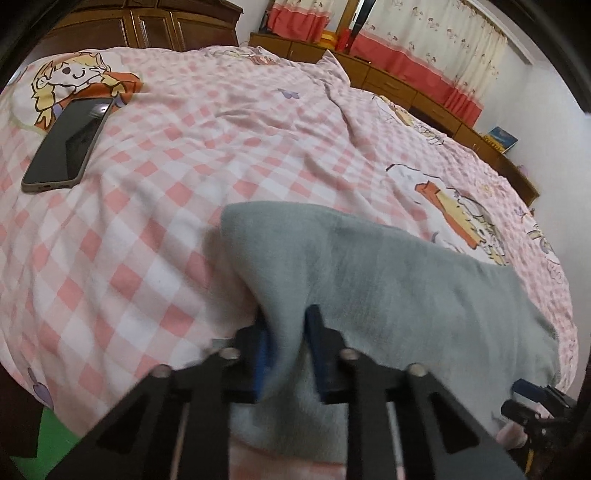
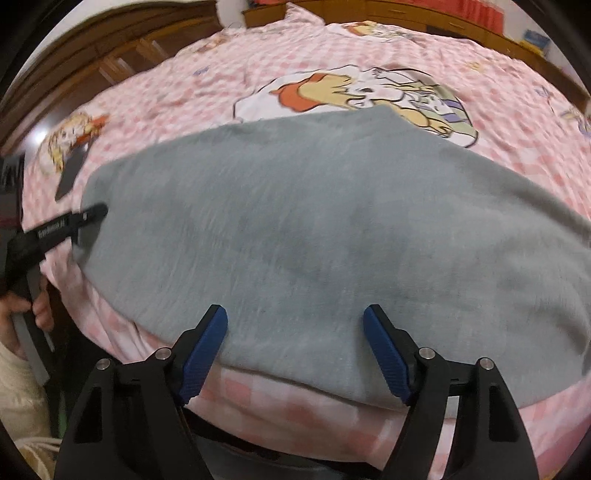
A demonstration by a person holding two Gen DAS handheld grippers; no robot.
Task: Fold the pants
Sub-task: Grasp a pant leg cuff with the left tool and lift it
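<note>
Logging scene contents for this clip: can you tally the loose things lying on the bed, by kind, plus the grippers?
Grey pants: 1
Smartphone: 1
Grippers: 2, the left gripper pinching the pants' edge, the right gripper open above them
Total: 4, all on or over the pink checked bedspread

In the left wrist view a wide stretch of the checked bedspread (image 1: pixel 177 229) lies bare through the middle and lower left of the frame. The only thing on it is a phone (image 1: pixel 68 142) at the upper left. The grey pants (image 1: pixel 388 280) cover the lower right. Along the top edge a wooden headboard (image 1: pixel 155 26) and a low wooden cabinet (image 1: pixel 399 85) close off the far side.
</note>
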